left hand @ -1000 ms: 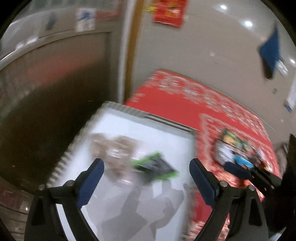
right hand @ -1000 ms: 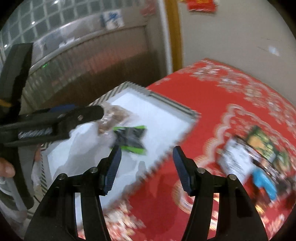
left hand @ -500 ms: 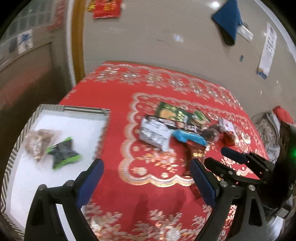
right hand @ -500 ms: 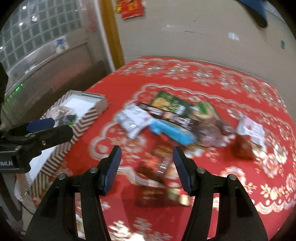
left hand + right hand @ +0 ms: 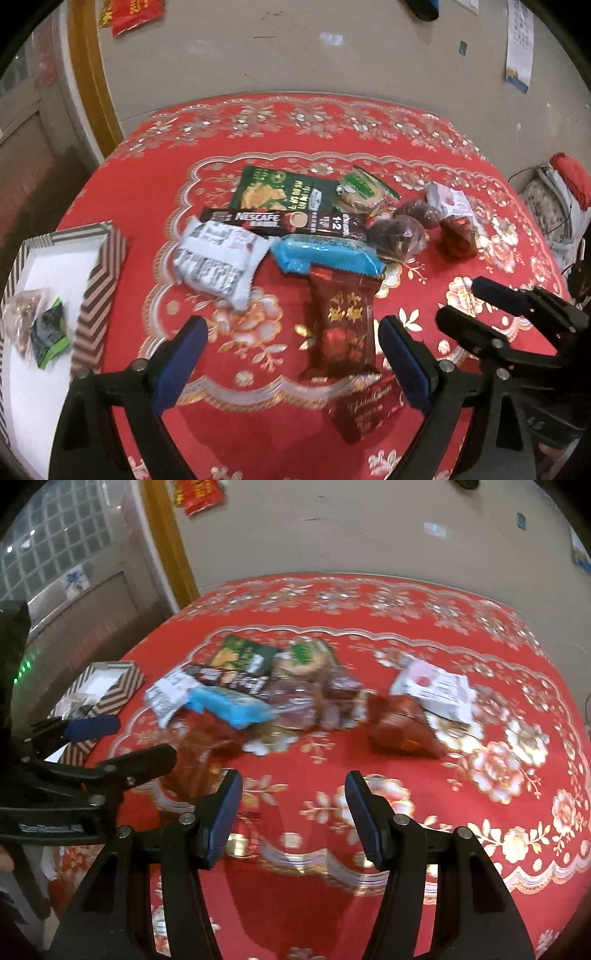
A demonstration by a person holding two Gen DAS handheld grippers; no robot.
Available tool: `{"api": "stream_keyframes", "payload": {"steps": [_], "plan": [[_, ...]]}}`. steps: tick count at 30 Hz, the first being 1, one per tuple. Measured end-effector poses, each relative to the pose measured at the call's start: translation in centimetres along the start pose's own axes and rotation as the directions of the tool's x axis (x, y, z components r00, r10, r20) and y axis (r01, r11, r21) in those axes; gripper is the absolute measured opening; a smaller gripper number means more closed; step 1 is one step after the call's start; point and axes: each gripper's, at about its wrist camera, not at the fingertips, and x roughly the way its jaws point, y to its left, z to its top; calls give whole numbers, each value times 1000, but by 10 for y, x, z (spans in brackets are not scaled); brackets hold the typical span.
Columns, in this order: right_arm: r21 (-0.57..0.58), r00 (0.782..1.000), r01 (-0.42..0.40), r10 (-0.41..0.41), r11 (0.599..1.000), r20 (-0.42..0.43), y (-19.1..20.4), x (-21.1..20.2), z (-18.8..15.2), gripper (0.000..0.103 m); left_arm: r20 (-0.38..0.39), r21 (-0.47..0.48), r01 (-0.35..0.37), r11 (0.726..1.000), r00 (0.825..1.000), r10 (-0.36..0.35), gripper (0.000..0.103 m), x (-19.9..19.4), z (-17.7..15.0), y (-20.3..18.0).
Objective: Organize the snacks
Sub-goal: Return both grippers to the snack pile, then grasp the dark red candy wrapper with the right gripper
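Left wrist view: the left tool [image 5: 291, 334] hangs with its blue-padded fingers wide apart, gripping nothing, over a glossy dark-red foil packet [image 5: 341, 328] at lower centre. Above it a crinkly heap of snacks: a blue wrapper [image 5: 327, 256], a white-and-silver pouch [image 5: 218, 260], a long black Nescafe stick box [image 5: 284, 221], a green bag [image 5: 280, 190]. The bench [image 5: 147, 192] wears a red cloth with gold embroidery. At the left edge sits a chevron-striped box [image 5: 105, 273] holding a small green-edged packet [image 5: 48, 338]. Half a second ago the box filled more of the frame; now the heap sits central.

Right wrist view: the right tool [image 5: 293, 814] is also spread apart and empty over bare cloth, the heap blurred above, the box at middle left. A red crumpled packet [image 5: 400, 725] and a white sachet [image 5: 432, 688] lie at right, closer than before.
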Motion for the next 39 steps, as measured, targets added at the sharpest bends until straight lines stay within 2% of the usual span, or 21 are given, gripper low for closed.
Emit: {"api": "stream_keyframes", "payload": {"steps": [7,12,15,20,22,24,28,35,39], "plan": [[31,1000,-15,16,999,-13,-14,7,-4,58,-24,32,-24,999,999,25,94,22,3,-8],[-26,998,-41,40,999,-51,-5,11,-8,58,-32,33,-70,997,997,71,89,36,1,-4],[-70,995,-69,64,995,-75,3,11,-9,58,-25,9,-40,999,999,41,88,36,1,6],[-167,985,-144,126,975,-114,17,7,-8,58,-15,21,-34,999,999,34,88,34,-3,13],[-233,979,-184,157,955,-132,24,5,-6,58,-12,32,-22,999,1000,23,88,33,-4,15],[-308,974,-197,149,931,-171,32,7,-6,58,-4,42,-8,999,1000,8,88,33,-6,17],[-430,948,-271,161,861,-274,48,14,-10,58,-1,55,-3,998,1000,3,89,33,-6,17],[-534,938,-307,154,787,-312,60,22,-5,58,-8,63,-1,998,1000,2,93,35,-3,19],[-578,921,-355,167,735,-353,68,25,-2,59,-14,64,0,998,1000,1,96,37,-2,20]]}}
